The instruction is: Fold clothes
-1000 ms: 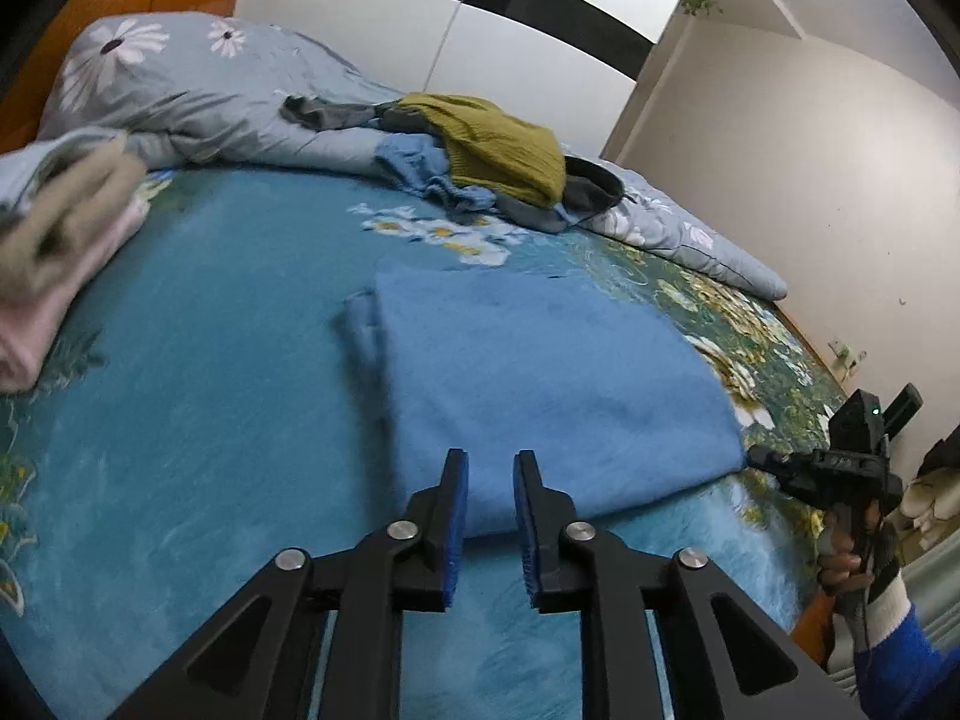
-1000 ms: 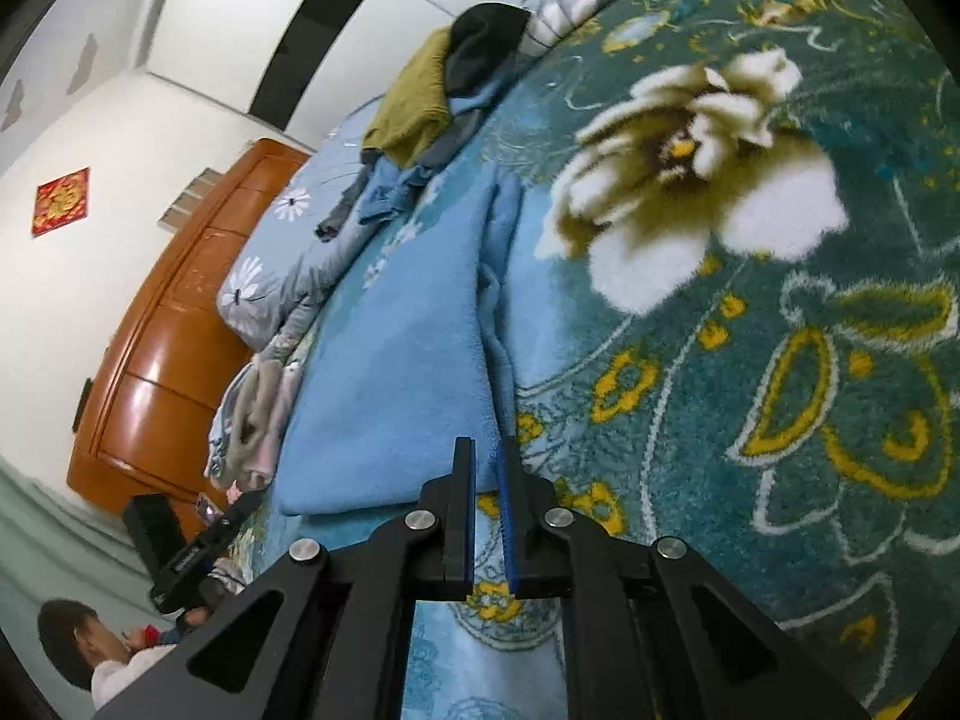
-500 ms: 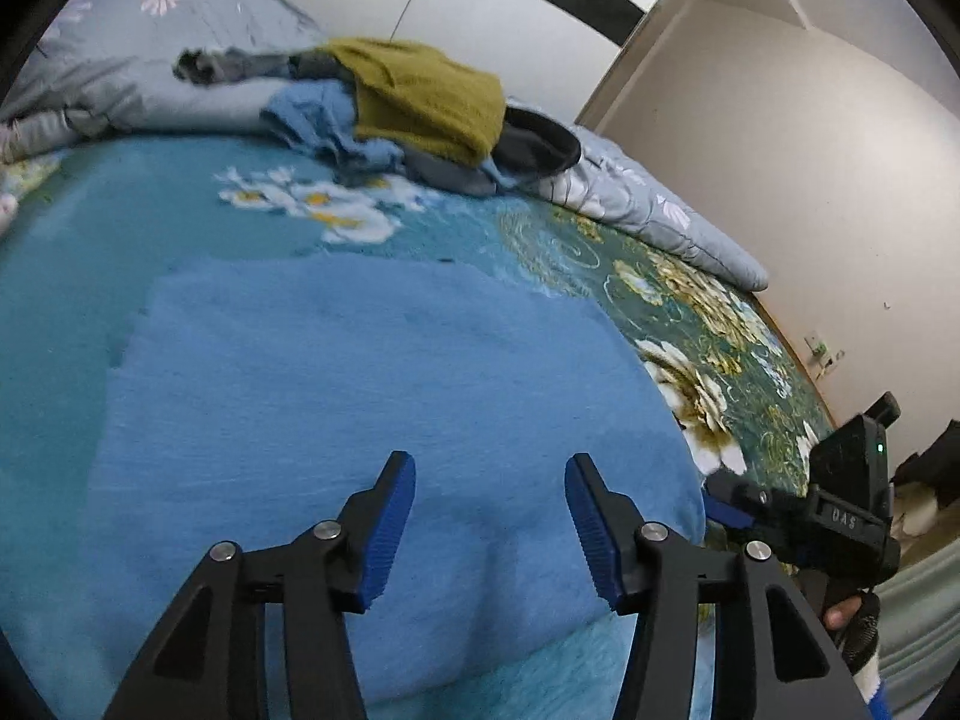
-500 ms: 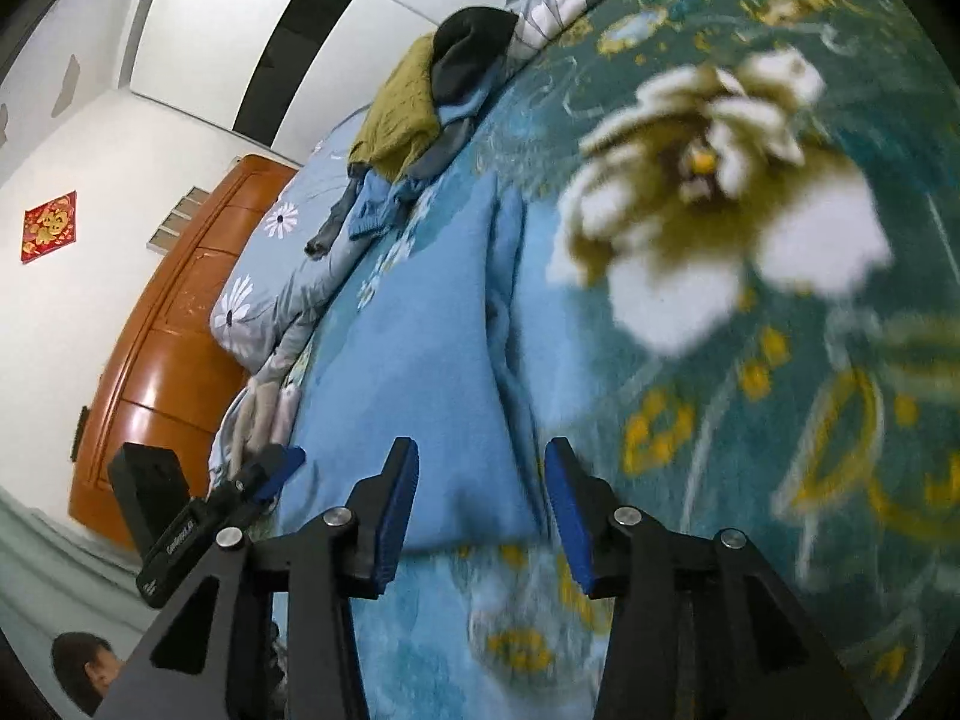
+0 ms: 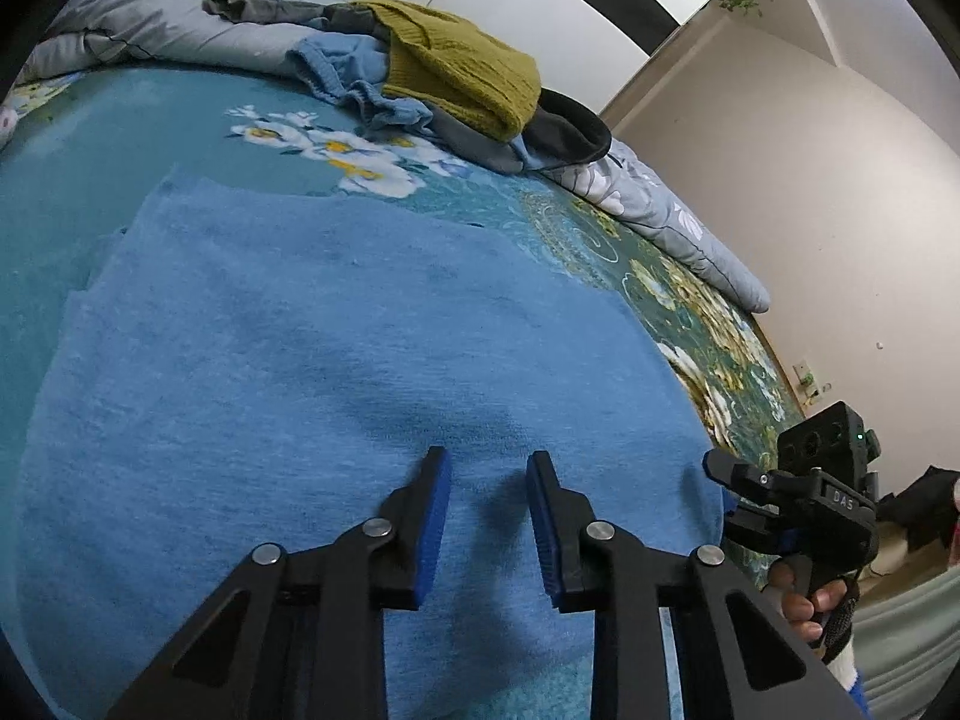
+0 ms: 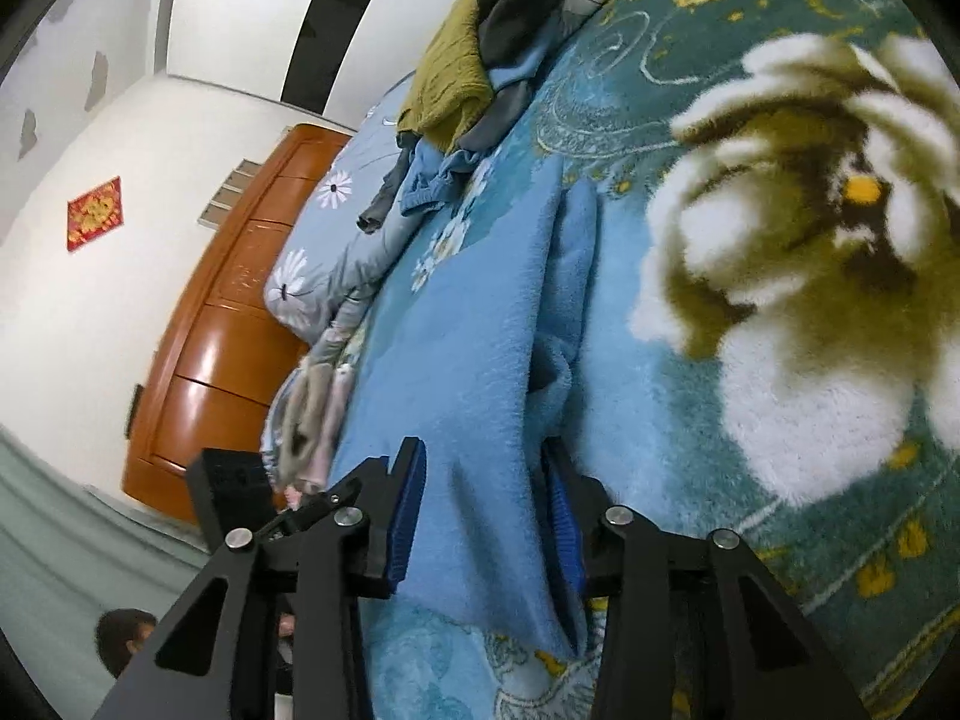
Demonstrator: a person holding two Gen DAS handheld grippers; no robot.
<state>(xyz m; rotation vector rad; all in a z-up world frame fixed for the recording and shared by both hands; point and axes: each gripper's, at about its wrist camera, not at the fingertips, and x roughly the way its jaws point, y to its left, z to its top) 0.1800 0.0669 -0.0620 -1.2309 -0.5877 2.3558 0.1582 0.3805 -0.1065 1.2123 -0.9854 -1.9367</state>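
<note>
Sweater (image 5: 336,360), the fuzzy blue one, is spread flat on the teal floral bedspread (image 5: 120,114) and fills most of the middle of the left wrist view. Left gripper (image 5: 487,462) sits at bottom centre, right over the near edge of the knit, jaws closing, with fabric under the gap but no fold clearly pinched between the pads. In the right wrist view the right gripper (image 6: 480,468) is at bottom centre too, jaws closing around the sweater's corner, a bunched fold running between the blue pads (image 6: 405,504); can't tell if they press it yet. Pile of other clothes (image 5: 444,72) sits at the top of the frame, well apart from both.
</note>
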